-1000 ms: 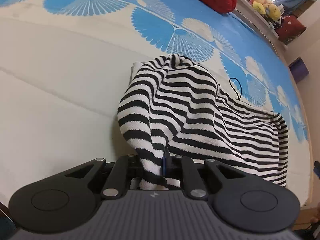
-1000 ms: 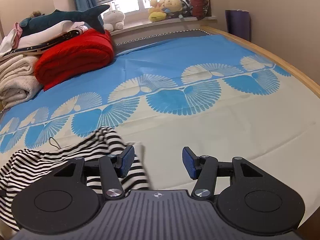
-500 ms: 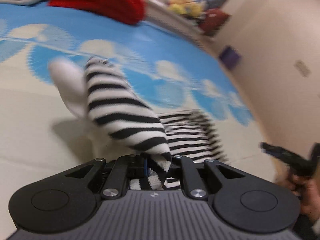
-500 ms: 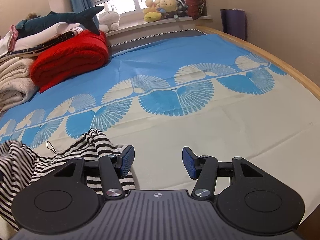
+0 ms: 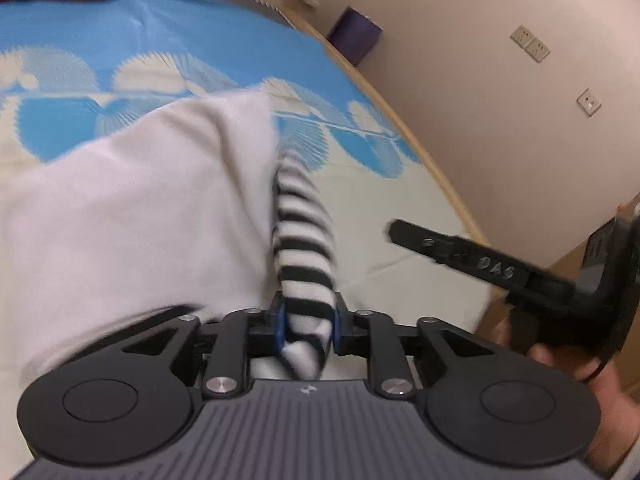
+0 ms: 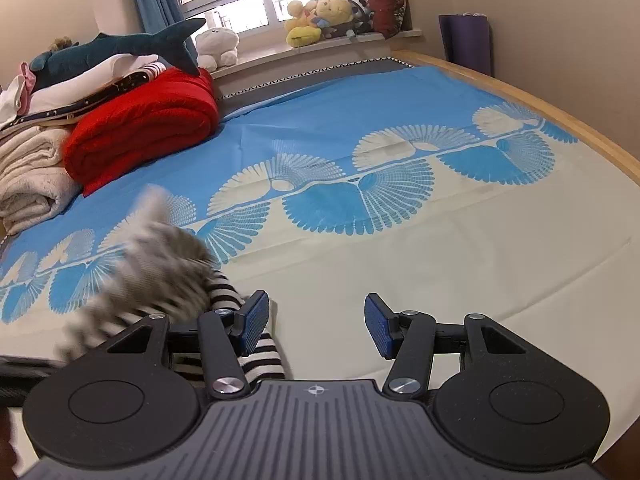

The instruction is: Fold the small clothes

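My left gripper (image 5: 308, 322) is shut on a fold of the black-and-white striped garment (image 5: 306, 240) and holds it up. The garment's white side (image 5: 144, 208) spreads blurred across the left of the left wrist view. In the right wrist view the striped garment (image 6: 160, 268) is a blurred, moving mass at the lower left, partly behind the left finger (image 6: 252, 320). My right gripper (image 6: 316, 324) is open and empty above the cream part of the bed sheet (image 6: 440, 264). It also shows in the left wrist view (image 5: 480, 264), to the right of the garment.
A folded red blanket (image 6: 144, 128), cream towels (image 6: 28, 176) and a plush shark (image 6: 120, 48) pile up at the back left. Stuffed toys (image 6: 320, 20) line the window sill. The wooden bed edge (image 6: 560, 120) runs along the right, with a purple box (image 6: 464, 40) by the wall.
My left gripper has swung up and to the right with the striped garment, turning its white side into view. The right gripper stays open and nearly still.
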`<state>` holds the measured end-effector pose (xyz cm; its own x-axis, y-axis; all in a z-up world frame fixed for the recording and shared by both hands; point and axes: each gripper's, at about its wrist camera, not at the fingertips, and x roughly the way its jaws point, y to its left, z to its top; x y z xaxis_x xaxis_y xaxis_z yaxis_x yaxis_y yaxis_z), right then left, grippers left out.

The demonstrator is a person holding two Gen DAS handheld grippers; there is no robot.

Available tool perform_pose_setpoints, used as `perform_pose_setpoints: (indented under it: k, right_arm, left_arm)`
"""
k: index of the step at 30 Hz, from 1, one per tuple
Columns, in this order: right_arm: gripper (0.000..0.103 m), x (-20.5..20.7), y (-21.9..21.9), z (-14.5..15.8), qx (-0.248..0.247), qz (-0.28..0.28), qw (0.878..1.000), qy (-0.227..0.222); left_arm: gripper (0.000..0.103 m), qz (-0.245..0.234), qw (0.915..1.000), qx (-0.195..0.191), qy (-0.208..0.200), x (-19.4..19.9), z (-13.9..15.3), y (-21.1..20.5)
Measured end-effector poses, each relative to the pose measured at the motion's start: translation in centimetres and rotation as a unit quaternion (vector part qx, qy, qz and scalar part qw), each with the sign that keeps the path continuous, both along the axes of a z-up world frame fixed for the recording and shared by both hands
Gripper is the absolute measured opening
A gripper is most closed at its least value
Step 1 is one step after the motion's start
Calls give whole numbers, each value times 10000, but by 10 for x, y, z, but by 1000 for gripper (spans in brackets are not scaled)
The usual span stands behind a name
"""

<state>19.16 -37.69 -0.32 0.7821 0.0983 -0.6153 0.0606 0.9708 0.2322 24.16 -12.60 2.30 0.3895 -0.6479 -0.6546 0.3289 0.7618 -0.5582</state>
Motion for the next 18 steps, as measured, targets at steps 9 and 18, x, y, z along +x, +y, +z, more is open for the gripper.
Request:
perform_pose_setpoints:
  k: [9, 18]
  right_arm:
    - [55, 5, 7, -4, 803, 601, 9947, 219]
    - [53, 26, 65, -54, 452, 1384, 9698, 1956]
  left_arm:
    - [44, 1015, 9943, 310, -140, -3, 18, 71]
    - [44, 1006, 9859, 1314, -232, -30, 23, 126]
